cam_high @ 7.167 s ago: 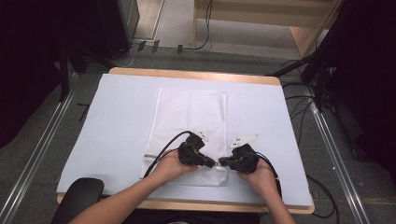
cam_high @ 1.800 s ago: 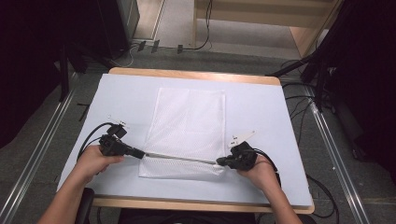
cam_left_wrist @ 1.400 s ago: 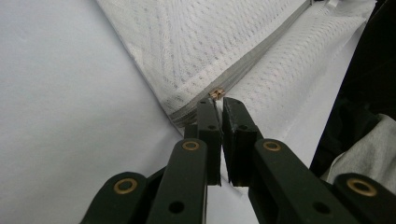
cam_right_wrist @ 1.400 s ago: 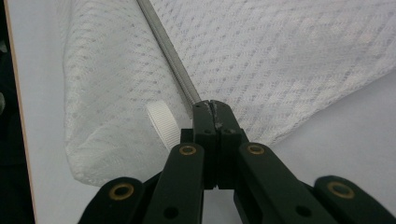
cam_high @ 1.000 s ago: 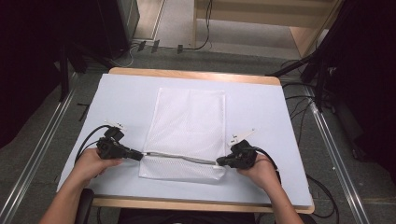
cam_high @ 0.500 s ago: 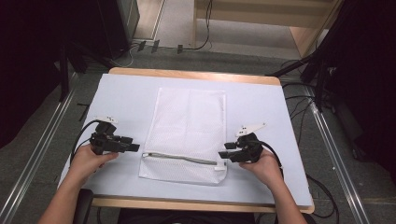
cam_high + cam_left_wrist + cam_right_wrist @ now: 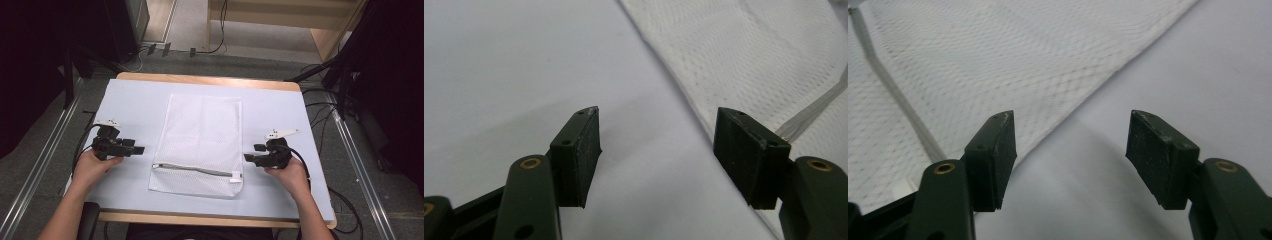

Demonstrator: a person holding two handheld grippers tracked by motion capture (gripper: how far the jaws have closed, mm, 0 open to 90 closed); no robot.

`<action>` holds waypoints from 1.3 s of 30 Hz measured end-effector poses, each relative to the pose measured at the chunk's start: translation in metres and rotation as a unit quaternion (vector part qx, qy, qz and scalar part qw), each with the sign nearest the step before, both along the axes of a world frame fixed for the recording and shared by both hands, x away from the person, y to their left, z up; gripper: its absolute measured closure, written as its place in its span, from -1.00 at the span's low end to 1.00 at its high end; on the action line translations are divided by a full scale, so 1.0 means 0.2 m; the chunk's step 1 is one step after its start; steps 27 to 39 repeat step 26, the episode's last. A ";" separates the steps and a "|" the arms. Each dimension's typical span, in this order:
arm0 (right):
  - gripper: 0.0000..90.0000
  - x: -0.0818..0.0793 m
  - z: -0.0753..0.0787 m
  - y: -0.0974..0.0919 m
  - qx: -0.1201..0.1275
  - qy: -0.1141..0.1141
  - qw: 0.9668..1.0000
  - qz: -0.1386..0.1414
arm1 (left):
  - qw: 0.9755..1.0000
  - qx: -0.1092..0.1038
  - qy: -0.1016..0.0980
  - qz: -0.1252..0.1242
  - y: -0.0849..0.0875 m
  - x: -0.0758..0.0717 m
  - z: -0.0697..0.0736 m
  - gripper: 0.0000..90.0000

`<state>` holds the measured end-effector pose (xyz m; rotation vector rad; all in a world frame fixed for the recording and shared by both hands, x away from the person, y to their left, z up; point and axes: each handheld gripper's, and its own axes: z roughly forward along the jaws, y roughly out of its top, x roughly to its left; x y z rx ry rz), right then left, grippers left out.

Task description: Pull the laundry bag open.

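Observation:
A white mesh laundry bag (image 7: 202, 140) lies flat in the middle of the table, its grey zipper (image 7: 192, 170) running across near the front end. My left gripper (image 7: 139, 149) rests to the bag's left, apart from it, jaws pointing at its edge. They have just been opening and stand open with nothing between them (image 7: 656, 150); the bag's edge (image 7: 734, 55) lies just beyond. My right gripper (image 7: 248, 158) sits off the bag's right side, also freshly opened and empty (image 7: 1070, 155), with mesh (image 7: 973, 70) and zipper (image 7: 893, 95) ahead of its left jaw.
The table (image 7: 125, 100) has a pale blue-white cover and a wooden rim. Cables (image 7: 320, 115) trail off the right side, and metal rails (image 7: 40, 165) run along the floor on both sides. A black stool (image 7: 90, 220) sits at the front left.
Both grippers have let go of the bag's front corners and opened. Each hand drew outward away from the bag, which now lies slack and flat with its zipper end on the table.

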<state>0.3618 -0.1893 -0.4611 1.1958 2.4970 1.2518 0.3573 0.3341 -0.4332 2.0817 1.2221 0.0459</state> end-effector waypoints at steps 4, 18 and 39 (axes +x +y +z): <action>-0.22 0.02 -0.02 -0.04 -0.001 0.010 1.000 -0.029 | 1.000 0.002 0.000 0.005 0.01 0.00 0.00 -0.21; -0.23 0.04 -0.03 -0.07 -0.003 0.013 0.998 -0.058 | 1.000 0.010 0.000 0.012 0.02 0.01 -0.01 -0.28; -0.24 0.04 -0.04 -0.07 -0.004 0.014 0.998 -0.059 | 1.000 0.008 0.003 0.022 0.02 0.01 -0.02 -0.33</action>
